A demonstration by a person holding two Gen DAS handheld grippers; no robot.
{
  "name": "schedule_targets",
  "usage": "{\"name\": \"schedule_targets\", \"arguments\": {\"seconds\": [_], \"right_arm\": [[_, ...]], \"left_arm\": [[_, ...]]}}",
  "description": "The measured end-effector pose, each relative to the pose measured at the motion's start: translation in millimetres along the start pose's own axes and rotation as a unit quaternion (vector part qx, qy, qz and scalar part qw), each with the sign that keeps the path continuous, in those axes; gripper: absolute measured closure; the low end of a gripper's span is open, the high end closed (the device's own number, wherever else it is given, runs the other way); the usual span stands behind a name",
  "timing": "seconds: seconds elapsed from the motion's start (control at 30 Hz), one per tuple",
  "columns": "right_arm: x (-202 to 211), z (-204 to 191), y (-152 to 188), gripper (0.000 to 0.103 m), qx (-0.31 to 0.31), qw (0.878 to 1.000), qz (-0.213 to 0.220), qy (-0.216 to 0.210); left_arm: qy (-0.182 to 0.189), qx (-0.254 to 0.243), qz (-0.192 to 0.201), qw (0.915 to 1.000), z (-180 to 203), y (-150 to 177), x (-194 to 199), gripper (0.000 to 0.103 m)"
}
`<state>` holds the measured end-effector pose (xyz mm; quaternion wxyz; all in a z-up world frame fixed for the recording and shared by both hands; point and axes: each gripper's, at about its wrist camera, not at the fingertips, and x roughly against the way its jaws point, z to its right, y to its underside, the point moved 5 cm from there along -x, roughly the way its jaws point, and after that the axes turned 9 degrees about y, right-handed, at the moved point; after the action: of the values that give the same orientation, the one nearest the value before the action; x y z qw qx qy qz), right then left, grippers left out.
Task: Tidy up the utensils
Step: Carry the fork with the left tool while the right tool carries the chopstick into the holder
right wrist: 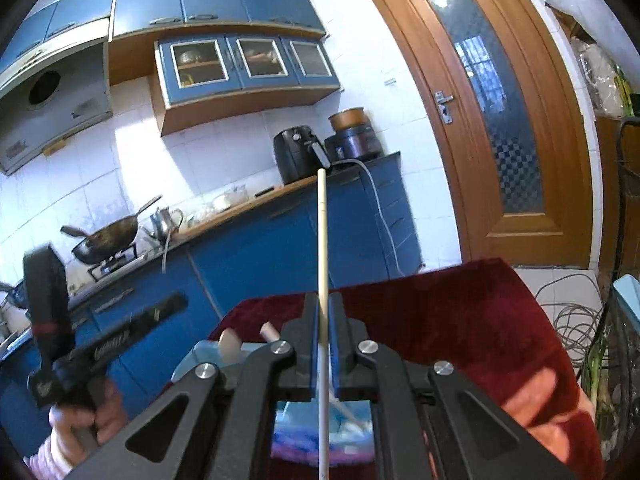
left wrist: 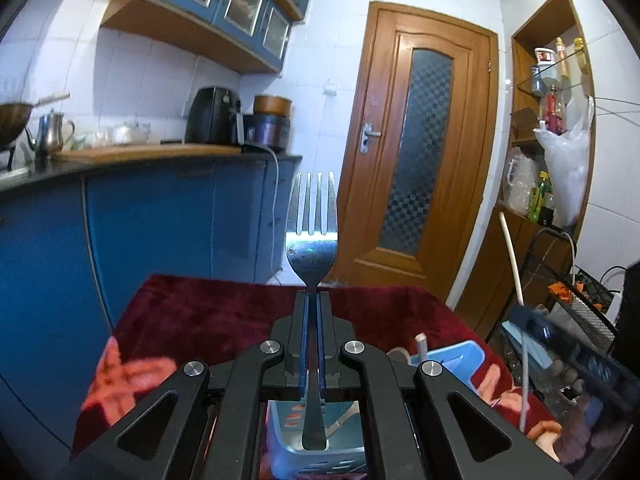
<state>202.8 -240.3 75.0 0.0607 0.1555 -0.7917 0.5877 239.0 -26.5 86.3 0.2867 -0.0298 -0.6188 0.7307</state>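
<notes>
Two utensils are held upright, one in each pair of tongs. The left tongs [left wrist: 313, 300] are clamped on the neck of a steel fork [left wrist: 311, 240], its four tines pointing up and its handle end hanging down over a light blue plastic basket [left wrist: 304, 452] below. The right tongs [right wrist: 324, 302] are clamped on a pale wooden chopstick [right wrist: 322, 232], which rises straight above the fingers and also runs down past them over the same blue basket [right wrist: 208, 356]. Two pale utensil handles stick up from that basket. The basket rests on a dark red plush cloth [left wrist: 208, 316] with pink patterning that covers the counter. Beyond stand blue kitchen cabinets [left wrist: 168, 216], a black air fryer [left wrist: 212, 116], a wok [right wrist: 106, 240] on a stove, and a wooden door [left wrist: 420, 152] with a frosted glass panel.
</notes>
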Motion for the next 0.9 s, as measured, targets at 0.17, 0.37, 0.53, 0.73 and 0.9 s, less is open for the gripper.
{"name": "schedule_targets", "arguments": {"seconds": [0.17,0.37,0.53,0.73,0.9], "right_arm": [[-21.1,-1.8,-10.9,0.097,0.004,0.999,0.042,0.013],[-42.5,-4.2,-3.6,0.097,0.032,0.998,0.055,0.014],[-44.8,0.0,11.6,0.097,0.061,0.997,0.051,0.011],[-45.5,7.6,18.3,0.097,0.065,0.997,0.035,0.007],[-38.1,9.9,21.8,0.097,0.059,0.998,0.022,0.001]], "left_arm": [[0.006,0.009,-0.013,0.9999,-2.4,8.0,-8.3,0.100],[0.003,0.002,-0.024,0.9997,-1.0,19.4,-15.0,0.100],[-0.002,-0.004,-0.039,0.9992,1.7,32.0,-20.8,0.100],[-0.011,-0.003,-0.046,0.9989,1.3,39.1,-18.0,0.100],[-0.015,0.003,-0.055,0.9984,-0.4,42.9,-15.0,0.100]]}}
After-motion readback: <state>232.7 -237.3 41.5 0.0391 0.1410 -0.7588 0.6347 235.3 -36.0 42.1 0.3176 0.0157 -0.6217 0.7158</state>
